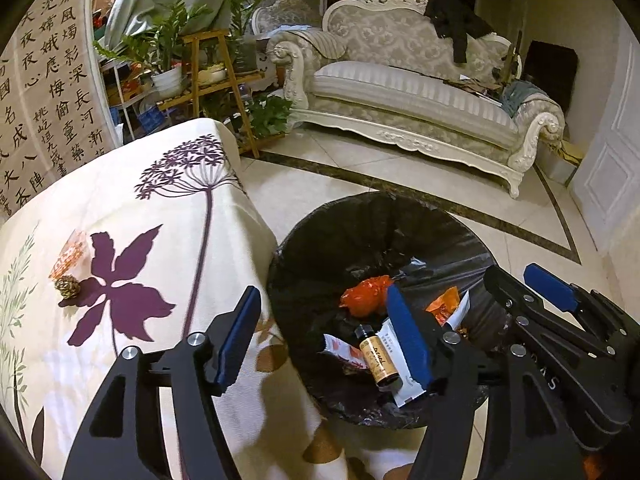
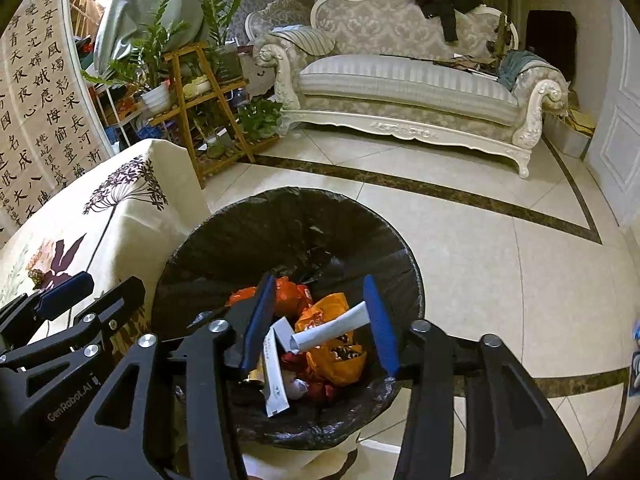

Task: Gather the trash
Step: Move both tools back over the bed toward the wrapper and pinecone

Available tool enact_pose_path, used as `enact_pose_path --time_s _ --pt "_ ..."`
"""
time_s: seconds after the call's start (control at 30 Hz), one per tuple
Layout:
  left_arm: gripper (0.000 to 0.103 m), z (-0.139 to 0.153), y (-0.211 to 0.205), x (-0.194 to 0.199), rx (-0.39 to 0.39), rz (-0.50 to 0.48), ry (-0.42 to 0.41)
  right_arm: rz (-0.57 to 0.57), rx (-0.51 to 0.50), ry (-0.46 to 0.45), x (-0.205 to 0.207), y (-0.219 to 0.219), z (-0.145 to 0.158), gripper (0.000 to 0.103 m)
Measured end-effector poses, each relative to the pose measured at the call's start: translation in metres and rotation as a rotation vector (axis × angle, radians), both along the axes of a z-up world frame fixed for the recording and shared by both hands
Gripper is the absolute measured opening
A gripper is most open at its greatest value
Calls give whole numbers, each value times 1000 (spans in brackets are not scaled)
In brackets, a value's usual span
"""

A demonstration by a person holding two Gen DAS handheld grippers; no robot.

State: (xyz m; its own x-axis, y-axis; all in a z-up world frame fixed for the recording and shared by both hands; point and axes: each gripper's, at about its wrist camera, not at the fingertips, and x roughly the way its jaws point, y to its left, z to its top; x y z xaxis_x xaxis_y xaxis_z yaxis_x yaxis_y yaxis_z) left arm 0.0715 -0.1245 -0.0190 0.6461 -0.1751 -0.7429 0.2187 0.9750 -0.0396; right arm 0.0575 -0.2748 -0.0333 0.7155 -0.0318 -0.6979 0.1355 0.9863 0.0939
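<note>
Below, both claws (image 1: 324,328) (image 2: 320,324) agape and empty over the bin (image 2: 200,248), rubbish half-hidden behind fingers.

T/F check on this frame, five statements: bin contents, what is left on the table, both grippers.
1. The bin is lined with a black bag. True.
2. The bin is empty. False: it holds orange wrappers, white packets and a small brown bottle.
3. The left gripper grips the bottle. False: its jaws stand open, with nothing between the pads.
4. A wrapper and a small gold ball lie on the floral tablecloth. True.
5. The right gripper is clamped on a white packet. False: it is open above the bin, and the packet lies below it.
</note>
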Motion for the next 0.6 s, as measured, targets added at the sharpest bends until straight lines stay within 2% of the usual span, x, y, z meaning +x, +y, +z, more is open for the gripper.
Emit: enact_pose_path --time_s 0.23,0.6 --pt "68 7 25 -2 0 45 -14 52 -1 -7 5 23 6 48" --pt "68 8 94 10 30 193 -17 174 1 -9 23 77 12 48"
